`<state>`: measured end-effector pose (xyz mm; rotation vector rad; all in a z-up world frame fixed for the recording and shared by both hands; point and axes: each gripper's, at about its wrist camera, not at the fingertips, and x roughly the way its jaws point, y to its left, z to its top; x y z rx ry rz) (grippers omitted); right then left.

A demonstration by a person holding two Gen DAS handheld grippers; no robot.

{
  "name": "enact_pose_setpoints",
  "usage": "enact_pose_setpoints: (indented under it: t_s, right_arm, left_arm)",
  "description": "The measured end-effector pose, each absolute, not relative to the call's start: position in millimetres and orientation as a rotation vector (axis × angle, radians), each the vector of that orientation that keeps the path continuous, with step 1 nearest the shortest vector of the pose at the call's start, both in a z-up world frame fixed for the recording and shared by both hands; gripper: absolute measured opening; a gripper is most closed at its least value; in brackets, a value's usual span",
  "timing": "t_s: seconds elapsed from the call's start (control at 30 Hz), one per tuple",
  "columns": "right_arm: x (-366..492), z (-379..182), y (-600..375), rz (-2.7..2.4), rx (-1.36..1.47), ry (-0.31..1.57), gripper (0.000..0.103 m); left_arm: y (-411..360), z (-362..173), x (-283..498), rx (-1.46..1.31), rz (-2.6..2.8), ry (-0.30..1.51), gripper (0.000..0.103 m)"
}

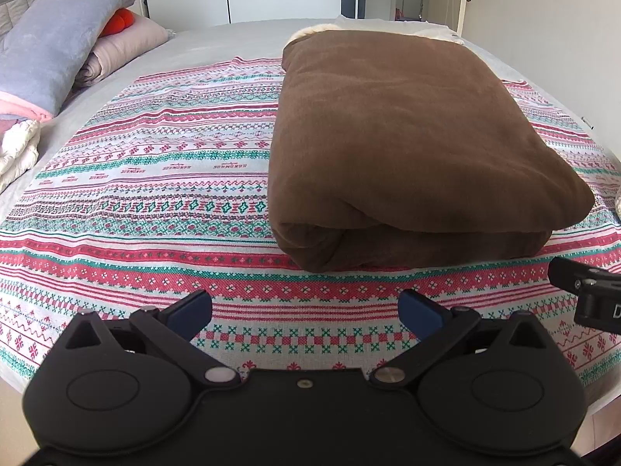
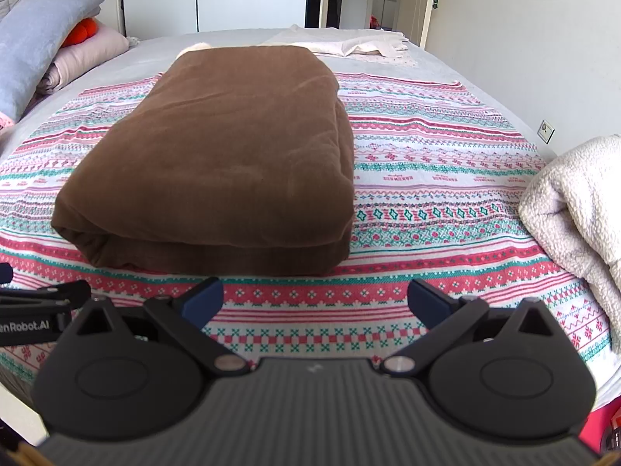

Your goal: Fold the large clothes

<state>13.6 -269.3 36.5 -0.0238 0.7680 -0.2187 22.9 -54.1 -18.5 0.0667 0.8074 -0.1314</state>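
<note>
Both wrist views sit low and near, facing across the bed – sharing the brown bundle

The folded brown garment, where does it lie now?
The folded brown garment lies on the patterned cloth on the bed, left of centre in the right wrist view, ahead of both open claws.

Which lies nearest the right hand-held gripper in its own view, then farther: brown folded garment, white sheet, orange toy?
1. Brown folded garment, just ahead of the right hand-held gripper, centre-left.
2. Orange toy, far left by the pillows.
3. White sheet, far end, right.
</note>
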Motion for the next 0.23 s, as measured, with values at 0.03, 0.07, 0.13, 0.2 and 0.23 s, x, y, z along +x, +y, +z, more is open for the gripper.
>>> enact_pose_setpoints:
  t_s: [0.03, 0.07, 0.13, 0.2, 0.23]
  right_arm:
    - [13.8, 36.5, -269.0, -0.220, -0.024, 0.768, 0.103]
    - [13.8, 36.5, -269.0, -0.220, -0.024, 0.768, 0.103]
    - [13.6, 36.2, -269.4, -0.220, -0.024, 0.770, 0.103]
    - [13.4, 36.2, -269.5, -0.219, -0.024, 0.769, 0.103]
    - [13.7, 36.2, -269.4, -0.220, -0.023, 0.769, 0.103]
  left_arm:
    - [-54.1, -18.5, 22.9, 0.067, -0.132, 0.808, 0.103]
    - [-53.4, -18.6, 22.9, 0.067, -0.134, 0.808, 0.103]
    - [-53.0, -18.7, 22.3, 0.068, -0.140, 0.807, 0.103]
    - [-52.9, -18.5, 21.4, 0.070, -0.149, 0.803, 0.103]
    - [-52.3, -18.1, 21.1, 0.067, -0.155, 0.802, 0.103]
